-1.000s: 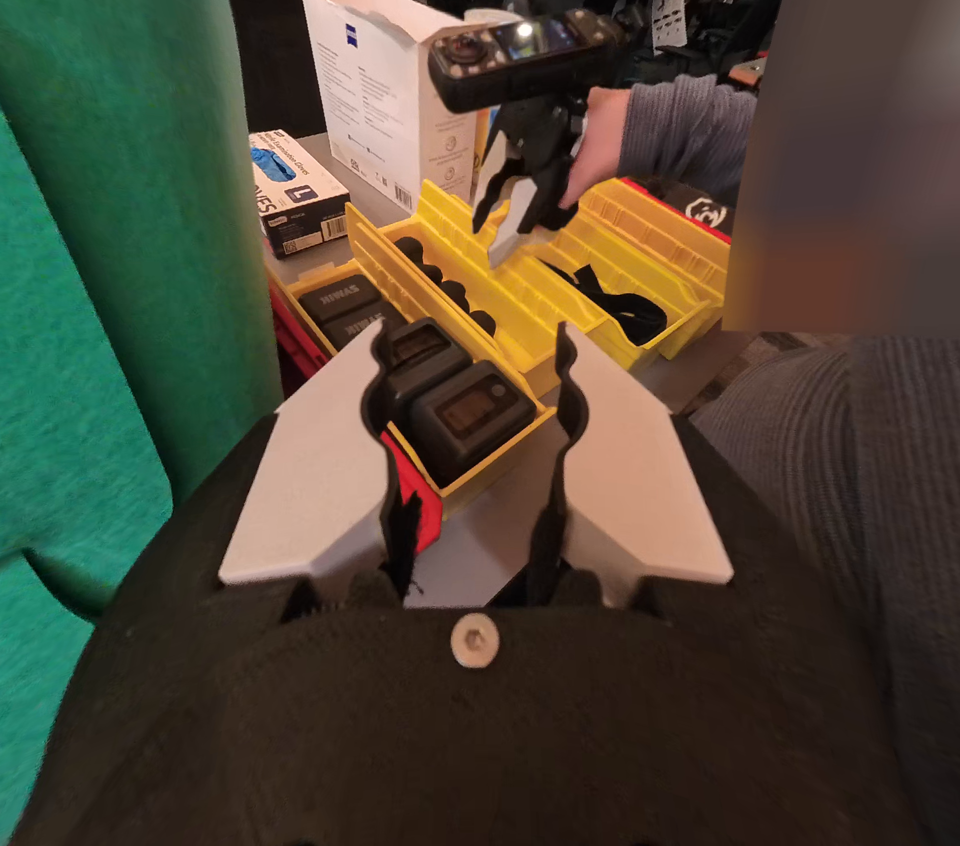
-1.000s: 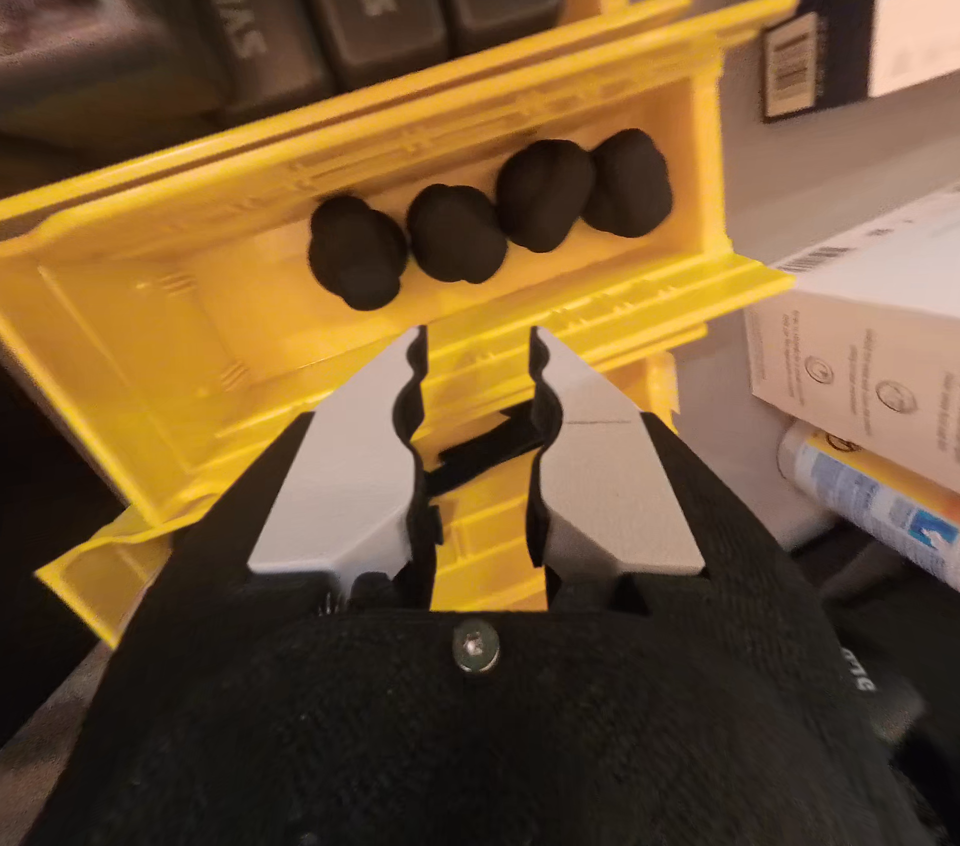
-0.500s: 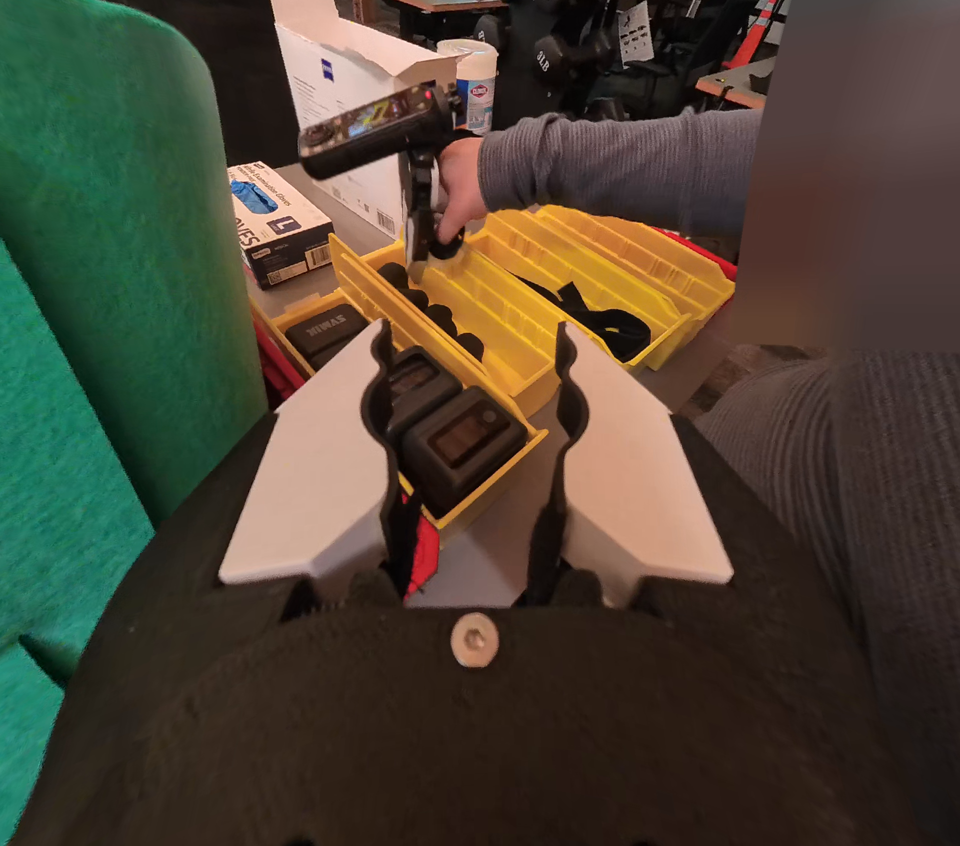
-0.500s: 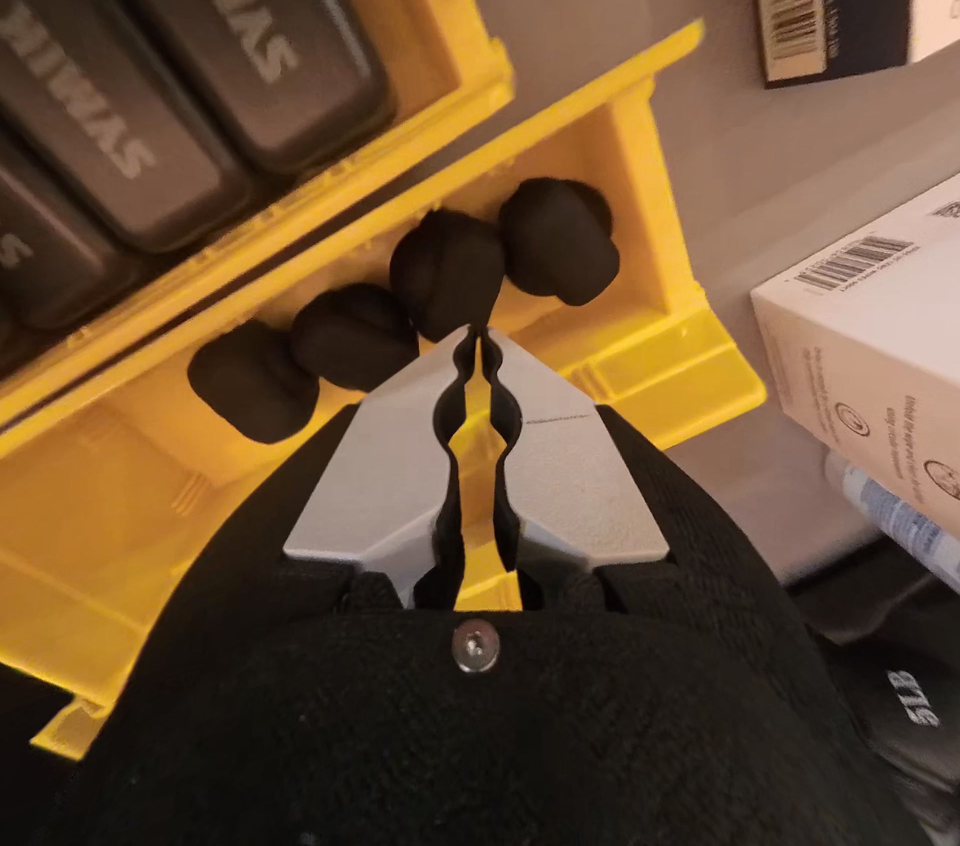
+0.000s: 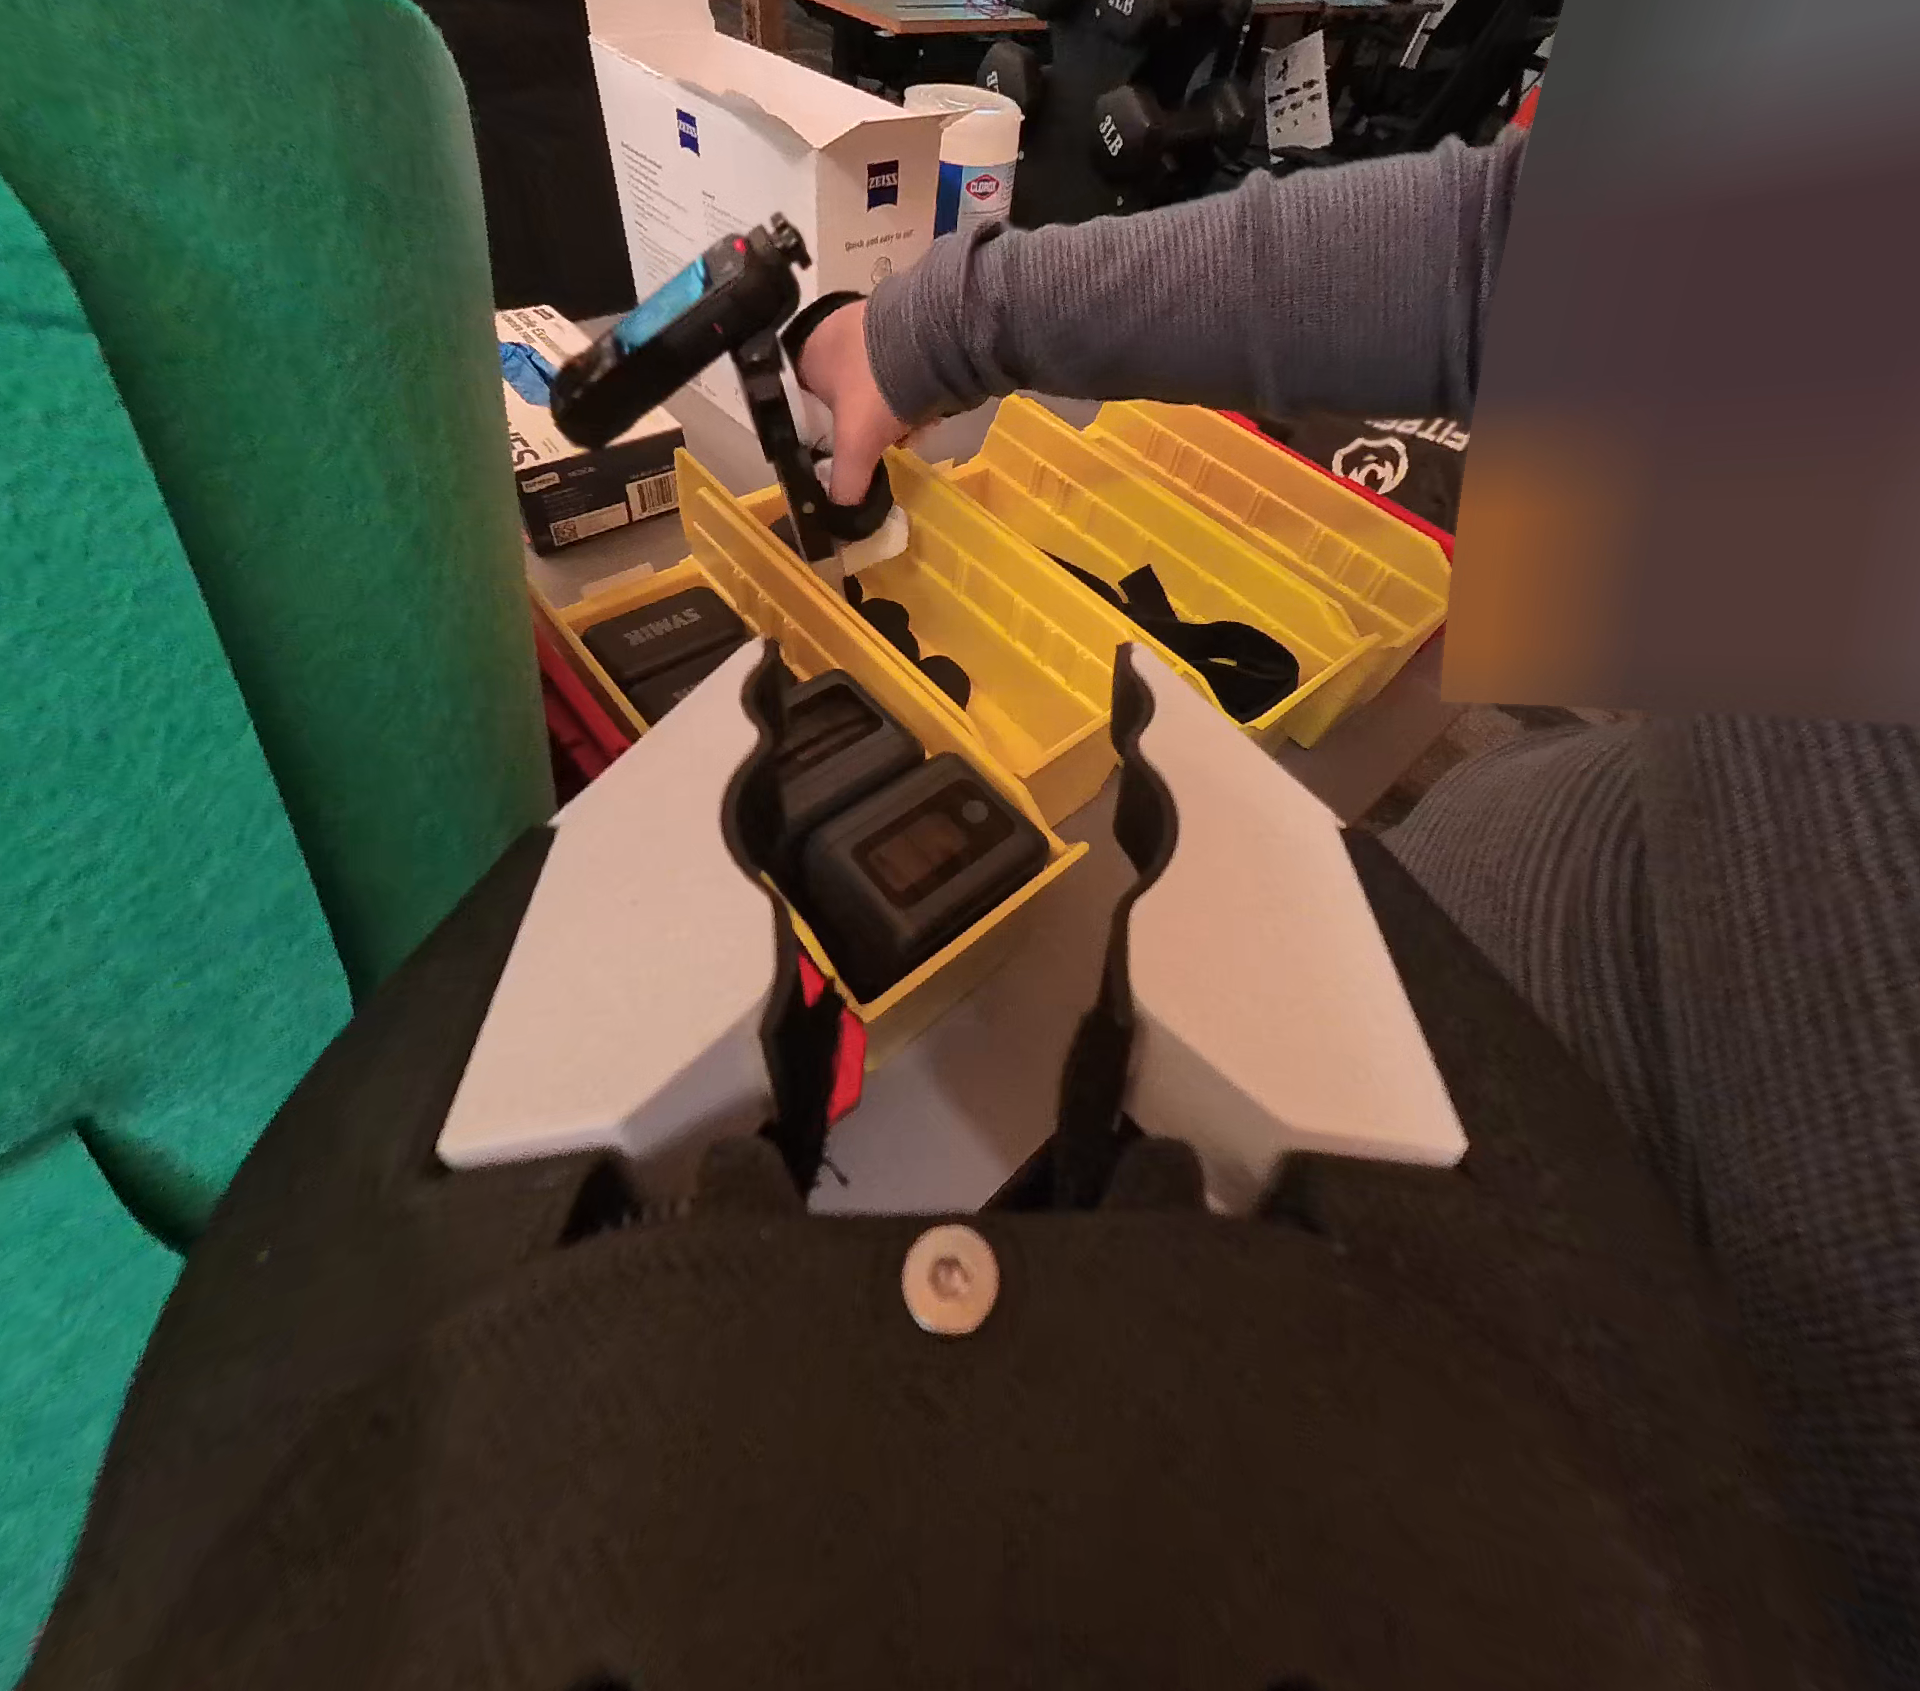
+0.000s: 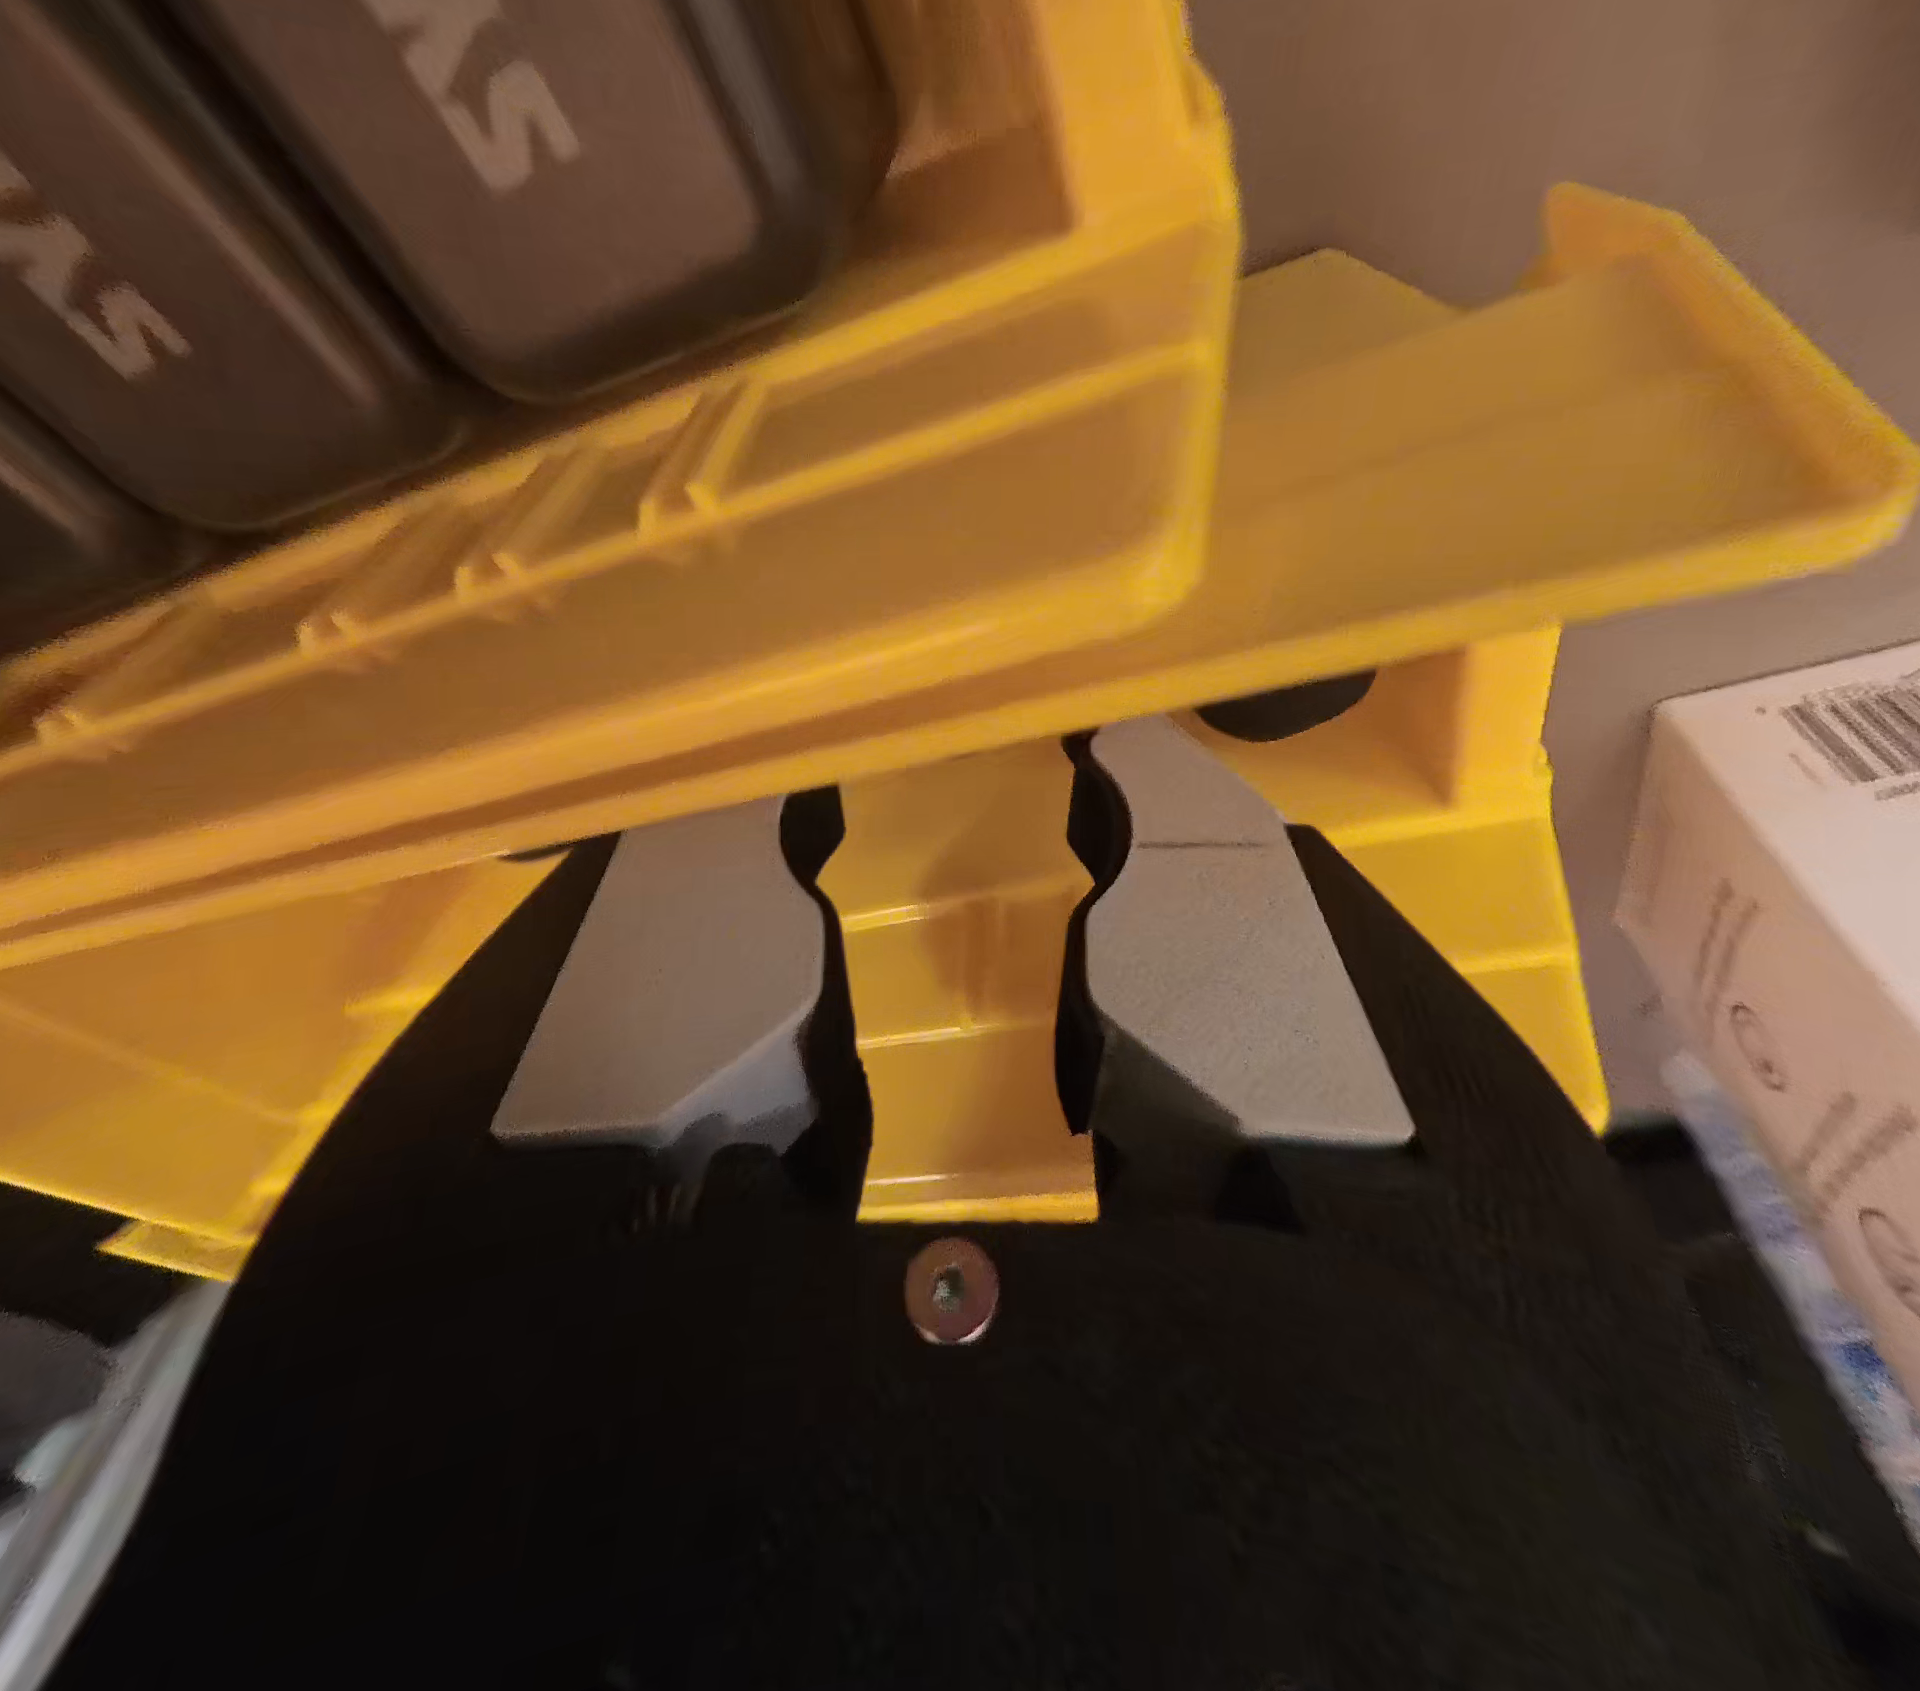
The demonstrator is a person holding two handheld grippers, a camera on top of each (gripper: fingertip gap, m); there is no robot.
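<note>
My left gripper (image 5: 945, 665) is open and empty, held above the near end of a yellow bin (image 5: 977, 987) that holds dark grey cameras (image 5: 914, 852). My right gripper (image 6: 951, 774) is open, with its fingertips down inside the middle yellow bin (image 6: 1195, 997), partly hidden under its rim. A black foam ball (image 6: 1283, 706) lies just past the right fingertip. In the left wrist view the right gripper (image 5: 842, 540) reaches down into that bin (image 5: 997, 602), at the far end of a row of black foam balls (image 5: 904, 633).
Dark cases (image 6: 499, 83) fill the neighbouring bin. Another yellow bin holds black straps (image 5: 1216, 633). A green chair back (image 5: 208, 394) stands close on the left. A white open box (image 5: 748, 187), a glove box (image 5: 582, 478) and a wipes canister (image 5: 971, 166) stand behind. Tip to tip, the grippers are about 35 centimetres apart.
My right gripper has dropped lower into the middle bin and opened from nearly shut. My left gripper has stayed open and almost still.
</note>
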